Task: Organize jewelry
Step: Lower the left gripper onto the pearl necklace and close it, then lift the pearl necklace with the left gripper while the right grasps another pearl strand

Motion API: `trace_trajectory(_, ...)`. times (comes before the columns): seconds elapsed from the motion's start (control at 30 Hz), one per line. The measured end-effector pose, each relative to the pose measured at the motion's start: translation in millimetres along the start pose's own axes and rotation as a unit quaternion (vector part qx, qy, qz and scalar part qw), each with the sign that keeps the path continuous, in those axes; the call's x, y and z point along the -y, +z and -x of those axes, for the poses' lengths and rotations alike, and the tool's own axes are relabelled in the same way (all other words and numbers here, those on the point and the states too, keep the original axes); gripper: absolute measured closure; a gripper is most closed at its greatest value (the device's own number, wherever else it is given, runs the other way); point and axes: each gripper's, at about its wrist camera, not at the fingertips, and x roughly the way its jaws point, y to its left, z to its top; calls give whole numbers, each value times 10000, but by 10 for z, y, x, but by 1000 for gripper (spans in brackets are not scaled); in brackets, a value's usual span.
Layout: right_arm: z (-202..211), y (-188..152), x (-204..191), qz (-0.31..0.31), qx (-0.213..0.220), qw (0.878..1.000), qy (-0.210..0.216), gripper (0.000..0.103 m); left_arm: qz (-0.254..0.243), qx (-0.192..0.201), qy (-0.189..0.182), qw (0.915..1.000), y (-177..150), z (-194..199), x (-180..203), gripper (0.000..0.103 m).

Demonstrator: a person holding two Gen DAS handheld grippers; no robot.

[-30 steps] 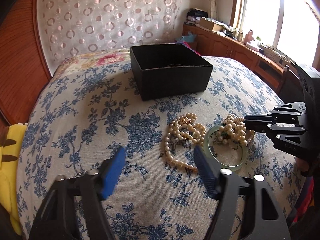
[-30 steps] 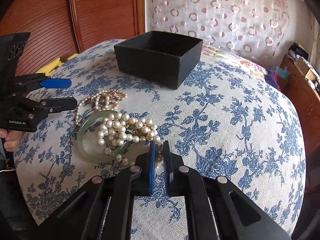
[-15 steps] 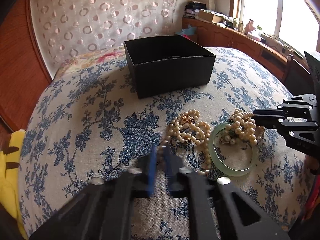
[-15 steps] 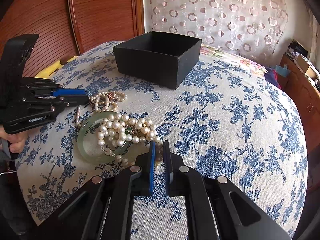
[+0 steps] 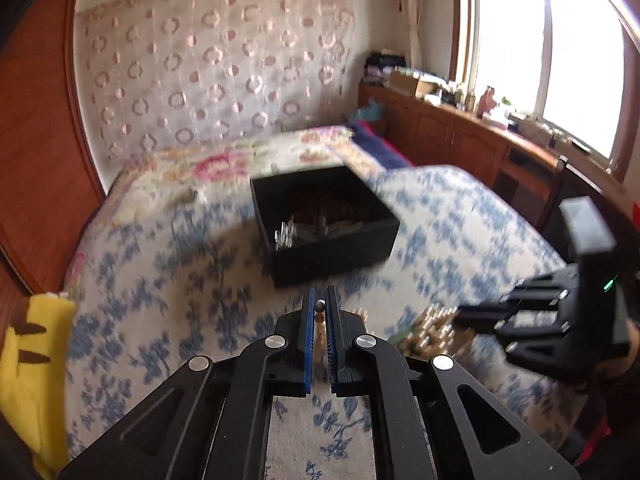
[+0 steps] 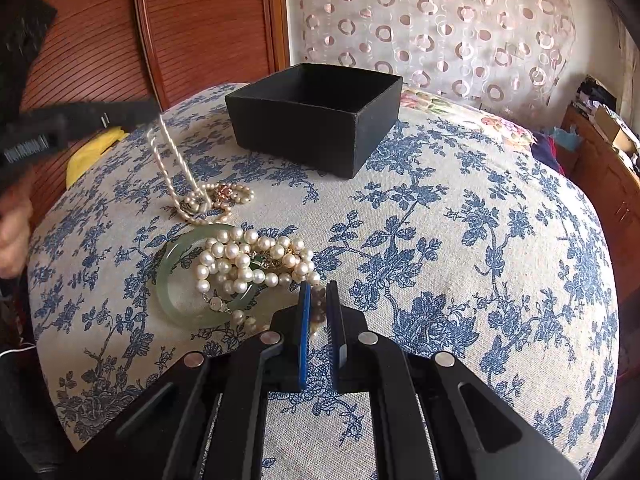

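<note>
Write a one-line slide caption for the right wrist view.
Left gripper lifts a pearl necklace off the floral cloth near the black box; right gripper pinches beads beside the jade bangle.

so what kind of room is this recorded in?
Most likely a bedroom at home: the jewelry lies on a bed with a blue floral cover, against a wooden headboard, with a cluttered wooden sideboard under a window.

Left tool lifting pearl strand, black box
</note>
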Motion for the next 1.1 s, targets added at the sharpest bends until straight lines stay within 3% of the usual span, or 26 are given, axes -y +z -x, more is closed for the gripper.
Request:
trace_trajectory(0.33, 1, 3, -1, 10, 5, 10000, -7, 94, -60, 632, -16, 9980, 300, 413, 43, 98)
trace_trajectory(0.7, 38, 50, 2, 7, 80, 9999, 102, 95, -18, 842, 86, 9964, 450, 499, -55, 98)
trace_trajectory(1.1, 701, 638, -215, 512, 803, 9953, 180, 95, 115, 1040, 161, 9944, 619, 616, -192, 98)
